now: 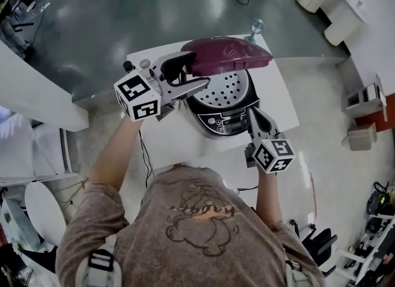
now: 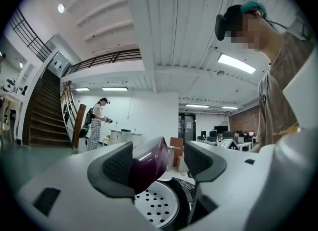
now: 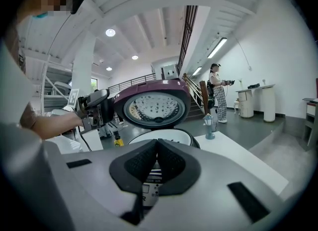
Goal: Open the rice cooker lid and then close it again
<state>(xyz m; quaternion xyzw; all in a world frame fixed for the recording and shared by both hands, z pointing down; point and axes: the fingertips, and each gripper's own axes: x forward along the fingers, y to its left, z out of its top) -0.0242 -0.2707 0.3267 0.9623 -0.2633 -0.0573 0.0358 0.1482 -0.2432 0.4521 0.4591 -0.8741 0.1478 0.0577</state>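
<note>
- Fingers (image 2: pixel 115 169) of the left gripper (image 2: pixel 158 163) spread wide, the raised maroon lid (image 2: pixel 149 156) edge between them, against one pad.
- Right gripper (image 3: pixel 158 163): fingers pressed together, empty, near the rice cooker (image 1: pixel 225 113) front.
- Right gripper view shows the lid's perforated underside whole; head view shows the cooker on a white table (image 1: pixel 281 97).

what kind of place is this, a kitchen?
Probably an open lab or office hall, not a kitchen: a staircase, monitors at the back, the rice cooker on a lone white table.
</note>
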